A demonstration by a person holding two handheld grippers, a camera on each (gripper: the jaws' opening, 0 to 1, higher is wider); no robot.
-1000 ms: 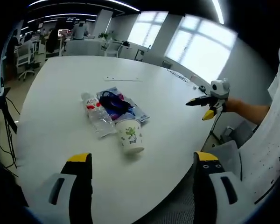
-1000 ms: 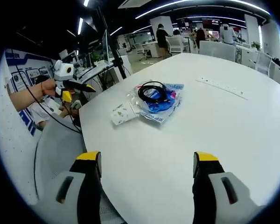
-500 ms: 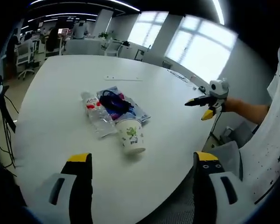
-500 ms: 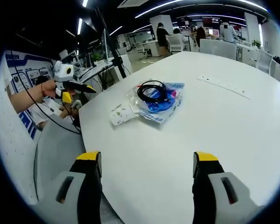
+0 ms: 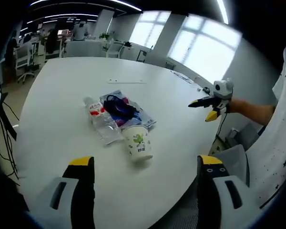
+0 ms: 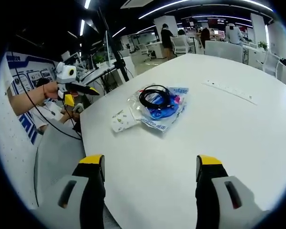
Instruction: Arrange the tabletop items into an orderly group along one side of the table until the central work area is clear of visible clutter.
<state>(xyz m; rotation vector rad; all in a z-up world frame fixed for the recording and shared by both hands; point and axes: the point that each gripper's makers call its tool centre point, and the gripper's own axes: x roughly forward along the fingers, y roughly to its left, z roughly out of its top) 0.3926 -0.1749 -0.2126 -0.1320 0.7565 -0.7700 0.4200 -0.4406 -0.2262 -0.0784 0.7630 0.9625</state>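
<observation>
Lying sideways, paper cup (image 5: 138, 142) (seemingly empty) touches bottle (image 5: 101, 123).

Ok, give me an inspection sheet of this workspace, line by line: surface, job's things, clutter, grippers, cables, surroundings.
Surface: white table, mostly bare.
Job's things: paper cup on its side, plastic bottle lying flat, blue packet; all bunched together mid-table, not yet along a side.
Clutter: thin flat strip farther along the table.
Grippers: left gripper and right gripper both open, holding nothing, short of the pile.
Cables: black cable coil lying on the packet.
Surroundings: open office with desks, chairs, windows; people in the far background.
</observation>
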